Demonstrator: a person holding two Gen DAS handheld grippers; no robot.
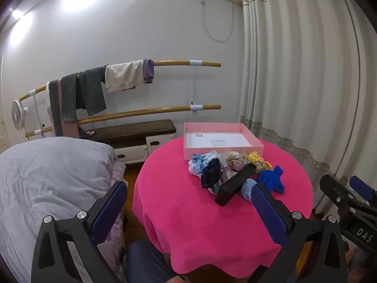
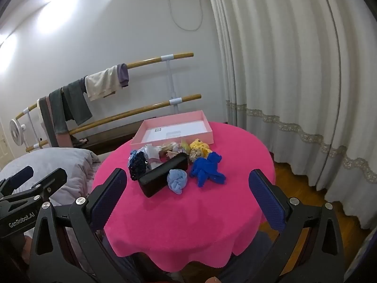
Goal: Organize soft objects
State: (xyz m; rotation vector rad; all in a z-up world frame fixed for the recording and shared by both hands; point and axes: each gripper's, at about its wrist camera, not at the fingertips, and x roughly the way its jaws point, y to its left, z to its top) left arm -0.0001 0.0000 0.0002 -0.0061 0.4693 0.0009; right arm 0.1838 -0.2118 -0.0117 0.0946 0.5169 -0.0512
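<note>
A heap of soft fabric pieces lies on the round pink table (image 1: 188,212) (image 2: 183,217): a royal-blue piece (image 1: 271,180) (image 2: 207,169), a light-blue roll (image 2: 176,180), a yellow piece (image 1: 255,159) (image 2: 200,148), a navy scrunchie (image 1: 211,173) (image 2: 137,166). A black box (image 1: 235,184) (image 2: 162,175) lies among them. Behind stands an open pink tray (image 1: 188,139) (image 2: 207,127) with white paper inside. My left gripper (image 1: 188,202) and right gripper (image 2: 188,188) both hover open and hold nothing, short of the heap.
A bed with a grey duvet (image 1: 51,176) lies left of the table. Wooden rails (image 1: 146,113) with hung clothes run along the back wall above a dark bench (image 1: 134,129). Curtains (image 1: 306,82) hang at the right. A person's knee (image 1: 141,261) shows under the table edge.
</note>
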